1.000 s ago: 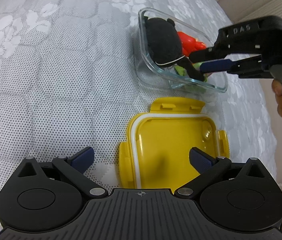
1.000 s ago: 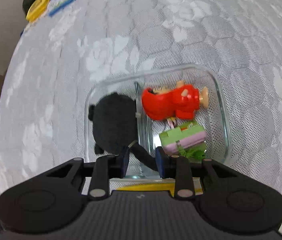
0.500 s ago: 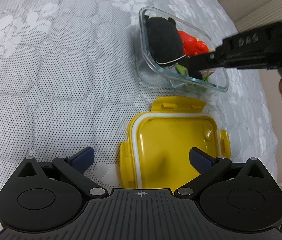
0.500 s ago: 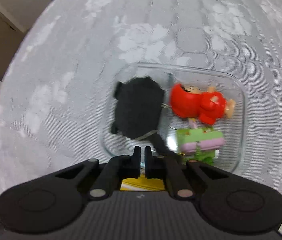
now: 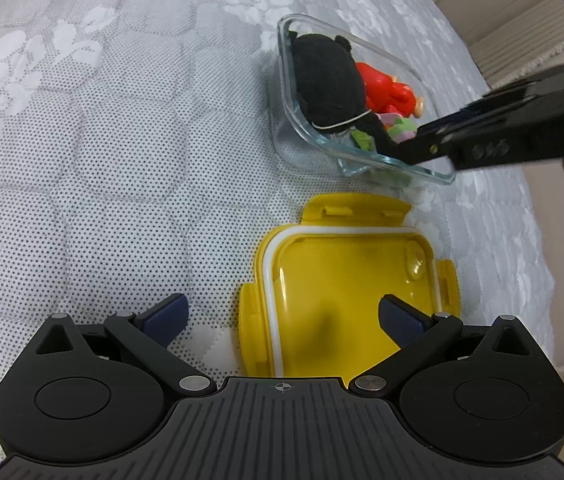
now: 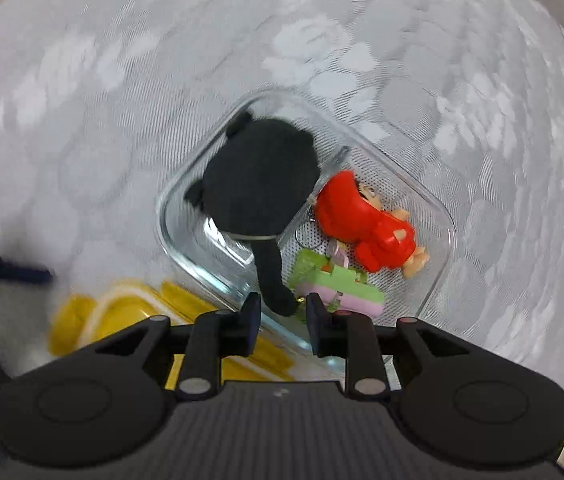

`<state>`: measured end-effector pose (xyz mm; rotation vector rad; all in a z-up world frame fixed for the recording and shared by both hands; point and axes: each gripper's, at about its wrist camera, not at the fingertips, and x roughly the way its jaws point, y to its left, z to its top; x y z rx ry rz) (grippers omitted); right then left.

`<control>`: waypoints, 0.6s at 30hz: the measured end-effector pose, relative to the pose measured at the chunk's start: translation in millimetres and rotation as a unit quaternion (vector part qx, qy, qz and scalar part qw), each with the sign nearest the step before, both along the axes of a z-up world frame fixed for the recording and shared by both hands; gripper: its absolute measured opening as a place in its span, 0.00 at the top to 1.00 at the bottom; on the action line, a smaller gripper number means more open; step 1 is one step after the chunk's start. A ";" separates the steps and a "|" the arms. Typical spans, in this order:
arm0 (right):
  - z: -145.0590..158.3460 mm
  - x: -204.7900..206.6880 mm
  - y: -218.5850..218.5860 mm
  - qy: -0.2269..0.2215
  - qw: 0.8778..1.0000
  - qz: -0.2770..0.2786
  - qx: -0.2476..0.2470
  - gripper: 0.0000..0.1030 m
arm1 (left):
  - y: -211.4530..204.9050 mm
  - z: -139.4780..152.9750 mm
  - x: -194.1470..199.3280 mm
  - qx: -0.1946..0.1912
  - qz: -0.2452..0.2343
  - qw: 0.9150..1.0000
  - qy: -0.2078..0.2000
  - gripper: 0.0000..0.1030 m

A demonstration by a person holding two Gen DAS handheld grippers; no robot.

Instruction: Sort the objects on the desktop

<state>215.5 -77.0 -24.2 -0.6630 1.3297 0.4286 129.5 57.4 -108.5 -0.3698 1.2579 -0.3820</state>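
Right wrist view: right gripper hangs over the glass container, jaws partly open around the black plush tail, likely just releasing it (contact unclear). Red figure lies at 3 o'clock of the plush, green-pink toy at 5. Left gripper is wide open, empty, above the yellow lid, probably readying closure.

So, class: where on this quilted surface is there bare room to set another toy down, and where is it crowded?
Bare quilt lies left of the glass container and yellow lid. The container is crowded: black plush, red figure and green-pink toy fill it, with the right gripper at its near edge.
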 end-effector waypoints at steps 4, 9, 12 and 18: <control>-9.2 9.6 4.8 0.012 1.000 0.011 0.014 0.71 | 0.3 -0.4 -0.4 0.000 0.000 1.000 0.001 0.00; -19.7 15.1 5.2 0.023 0.999 0.006 0.033 0.75 | -7.3 -6.7 2.2 0.002 0.002 1.000 0.002 0.00; -16.3 18.3 0.3 0.035 0.997 -0.031 0.057 0.87 | -8.9 -8.0 1.4 0.001 0.003 1.000 0.002 0.00; 12.7 29.6 -26.9 0.058 0.975 -0.137 0.167 0.93 | -6.1 -4.7 -0.5 0.002 0.001 1.000 0.001 0.00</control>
